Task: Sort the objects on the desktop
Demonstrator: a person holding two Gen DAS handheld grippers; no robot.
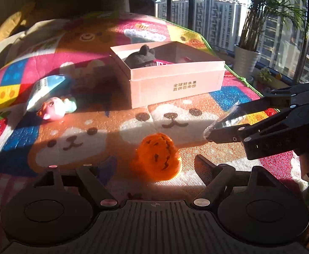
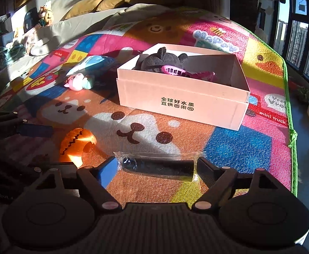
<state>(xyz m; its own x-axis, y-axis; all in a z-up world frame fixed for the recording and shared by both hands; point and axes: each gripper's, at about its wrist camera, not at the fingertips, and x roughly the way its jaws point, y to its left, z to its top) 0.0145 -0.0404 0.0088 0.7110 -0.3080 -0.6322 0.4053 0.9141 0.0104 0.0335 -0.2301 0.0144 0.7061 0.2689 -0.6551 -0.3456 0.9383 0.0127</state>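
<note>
Low sun through tall windows (image 1: 207,17), a potted palm (image 1: 266,10), perhaps yellow cushions (image 2: 95,3) behind.

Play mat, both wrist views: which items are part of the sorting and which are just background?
Job: cardboard box, black plush inside it, wrapped black cylinder between the right gripper fingers, orange pumpkin toy, pink toy, blue-white packet.

Background: potted palm, yellow cushions, shelf plush.

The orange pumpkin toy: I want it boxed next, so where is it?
The pumpkin toy lies on the mat, between the left gripper's fingers, nearer than the box.
</note>
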